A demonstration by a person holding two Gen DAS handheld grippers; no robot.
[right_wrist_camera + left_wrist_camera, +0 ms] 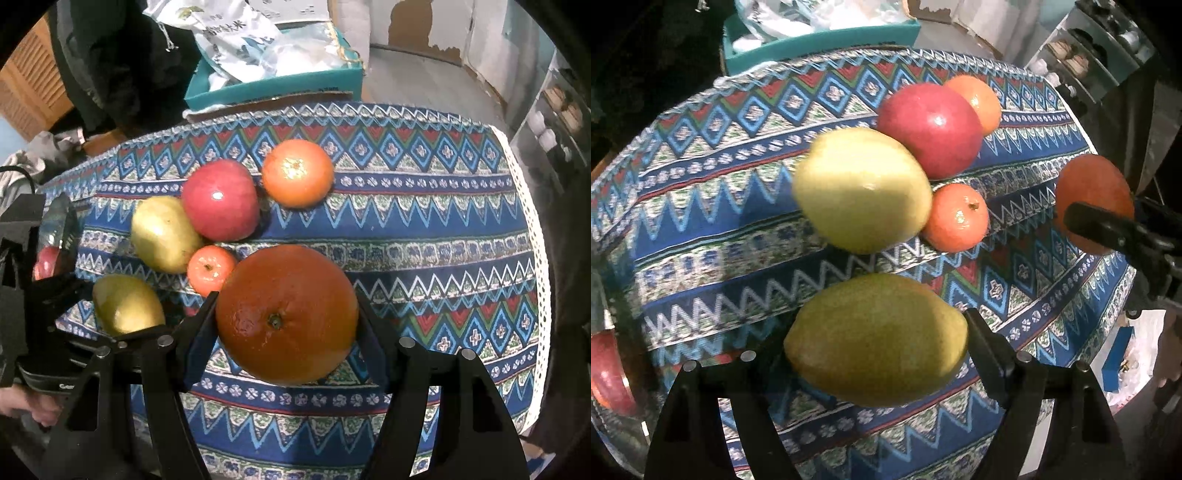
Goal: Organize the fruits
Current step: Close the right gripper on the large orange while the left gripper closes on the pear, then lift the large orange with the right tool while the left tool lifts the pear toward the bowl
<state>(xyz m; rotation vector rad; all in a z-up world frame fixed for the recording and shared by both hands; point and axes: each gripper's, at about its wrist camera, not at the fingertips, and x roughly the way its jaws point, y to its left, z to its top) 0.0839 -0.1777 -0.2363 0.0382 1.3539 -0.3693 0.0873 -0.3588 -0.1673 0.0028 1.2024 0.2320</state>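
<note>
My left gripper (875, 339) is shut on a yellow-green pear (875, 339), held above the patterned tablecloth (701, 206); it also shows in the right wrist view (127, 304). My right gripper (286, 314) is shut on a large orange (286, 314), which also shows at the right of the left wrist view (1093, 184). On the cloth lie a second pear (862, 190), a red apple (931, 129), a small tangerine (956, 218) and a medium orange (979, 99).
A teal box (273, 85) with plastic bags stands behind the table. A clear container holding a red apple (48, 260) sits at the table's left edge. Shelves (1082, 55) stand at the far right. The tablecloth's lace edge (532, 221) marks the right side.
</note>
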